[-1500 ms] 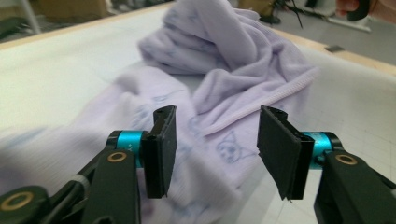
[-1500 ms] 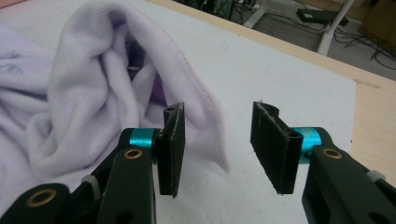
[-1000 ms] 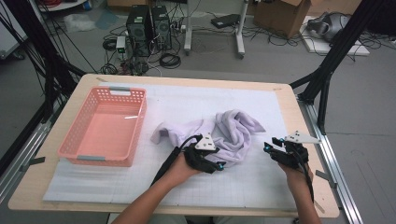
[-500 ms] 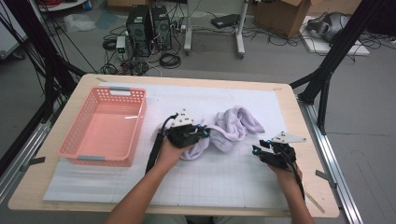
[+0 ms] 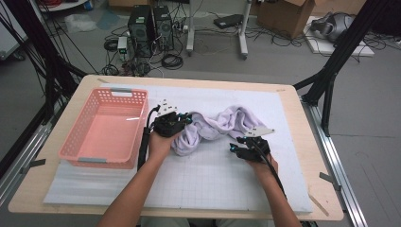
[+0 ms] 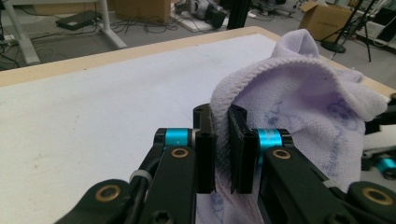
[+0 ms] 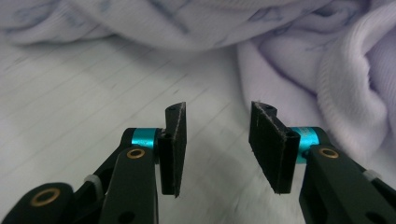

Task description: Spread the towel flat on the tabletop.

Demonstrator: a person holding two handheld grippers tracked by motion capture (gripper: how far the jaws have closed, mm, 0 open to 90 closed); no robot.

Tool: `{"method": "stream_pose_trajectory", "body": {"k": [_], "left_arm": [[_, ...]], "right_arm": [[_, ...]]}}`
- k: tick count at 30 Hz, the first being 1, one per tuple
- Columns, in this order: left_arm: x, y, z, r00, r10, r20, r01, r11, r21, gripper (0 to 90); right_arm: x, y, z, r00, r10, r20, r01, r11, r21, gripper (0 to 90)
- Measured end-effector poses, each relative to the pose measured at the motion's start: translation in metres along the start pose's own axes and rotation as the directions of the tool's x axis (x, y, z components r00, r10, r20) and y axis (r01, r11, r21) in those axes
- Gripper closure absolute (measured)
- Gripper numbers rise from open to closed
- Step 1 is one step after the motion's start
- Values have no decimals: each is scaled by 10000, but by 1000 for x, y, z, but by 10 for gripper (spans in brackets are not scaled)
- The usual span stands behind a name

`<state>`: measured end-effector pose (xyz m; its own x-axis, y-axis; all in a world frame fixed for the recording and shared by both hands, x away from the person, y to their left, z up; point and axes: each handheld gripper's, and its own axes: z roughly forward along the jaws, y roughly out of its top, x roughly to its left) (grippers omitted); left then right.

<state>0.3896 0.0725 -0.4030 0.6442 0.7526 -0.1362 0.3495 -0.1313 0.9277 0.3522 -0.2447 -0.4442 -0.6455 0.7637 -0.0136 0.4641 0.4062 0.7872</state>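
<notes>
A wooden tabletop (image 5: 61, 189) carries a white gridded mat (image 5: 213, 179) and pink basket (image 5: 85, 142). The left gripper (image 6: 221, 140) pinches the lilac towel (image 5: 217, 125) mid-mat; the right gripper (image 7: 217, 135) gapes beside it. Cables litter the grey floor (image 5: 378, 142).

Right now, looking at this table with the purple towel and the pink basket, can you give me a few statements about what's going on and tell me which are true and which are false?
1. The left gripper is clamped on a fold of the towel. True; its jaws have just closed on the cloth.
2. The right gripper also grips the towel. False: its jaws stand apart with nothing between them, the towel lying just ahead.
3. The basket already holds the towel. False: nothing lies in it; the towel lies on the white mat beside it.
4. The basket sits on the left gripper's side of the table. True.
5. The towel is folded flat. False: it is bunched in a crumpled heap.
</notes>
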Motion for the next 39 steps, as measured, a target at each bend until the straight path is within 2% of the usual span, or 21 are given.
{"method": "stream_pose_trajectory", "body": {"k": [4,5,6,7,8,11,13,16,17,18,20,22,25,27,29,31,32,34,35,36,39], "left_arm": [[-1,-1,1,9999,49,104,-50,10000,85,824],[-1,0,1,9999,102,104,-103,9999,99,824],[-1,0,0,10000,92,33,-92,10000,15,824],[-1,0,0,10000,92,33,-92,10000,15,824],[2,0,-2,9999,38,-93,-38,10000,39,825],[6,-1,-2,9997,-21,-257,24,9999,135,825],[10,-2,-1,9990,-63,-438,71,9998,179,825],[18,-6,1,9963,-277,-808,304,9990,321,811],[22,-8,4,9944,-558,-902,608,9967,538,764],[22,-9,5,9922,-846,-913,900,9943,569,655],[21,-8,3,9935,-915,-670,959,9933,652,521],[18,-7,1,9952,-755,-619,797,9945,685,450],[7,-3,-7,9994,-351,74,344,9965,756,412],[-4,-3,-16,9967,156,792,-223,9962,846,400],[-7,-5,-19,9949,315,962,-402,9952,894,384],[-11,-9,-21,9896,610,1304,-761,9906,1141,372],[-15,-14,-20,9827,841,1648,-1110,9806,1617,369],[-17,-16,-18,9806,900,1740,-1210,9768,1765,319],[-22,-22,-13,9757,1113,1886,-1496,9678,2026,319],[-22,-22,-13,9757,1113,1886,-1496,9678,2026,311],[-29,-33,3,9741,1268,1874,-1755,9462,2719,267]], "right_arm": [[-1,10,19,9863,-299,1621,232,9988,431,579],[-3,12,23,9842,-311,1741,208,9979,608,625],[-6,13,25,9870,-326,1573,247,9983,522,811],[-6,13,25,9870,-326,1573,247,9983,522,811],[-12,18,26,9849,-807,1530,696,9946,766,859],[-39,29,17,9896,459,1366,-467,9989,25,864],[-59,35,5,9729,1240,1953,-1125,9912,-692,863],[-83,40,-12,9309,1854,3146,-1587,9813,-1088,849],[-88,39,-15,9210,2118,3271,-1831,9762,-1165,821],[-92,38,-18,9202,2399,3092,-2127,9698,-1196,759],[-92,36,-22,9277,2390,2869,-2149,9701,-1133,701],[-87,32,-24,9450,2039,2558,-1847,9780,-972,658],[-75,29,-28,9616,1664,2181,-1492,9844,-933,628],[-65,27,-34,9702,1290,2052,-1106,9889,-988,623],[-55,23,-39,9768,1039,1871,-864,9913,-998,618],[-45,18,-44,9832,678,1696,-514,9937,-994,616],[-41,15,-46,9855,485,1625,-332,9949,-956,616],[-32,10,-50,9882,242,1515,-106,9959,-898,616],[-29,8,-53,9894,225,1432,-96,9959,-898,615],[-28,5,-54,9902,153,1387,-18,9953,-969,614],[-23,-3,-58,9927,152,1200,-43,9959,-905,608]]}}
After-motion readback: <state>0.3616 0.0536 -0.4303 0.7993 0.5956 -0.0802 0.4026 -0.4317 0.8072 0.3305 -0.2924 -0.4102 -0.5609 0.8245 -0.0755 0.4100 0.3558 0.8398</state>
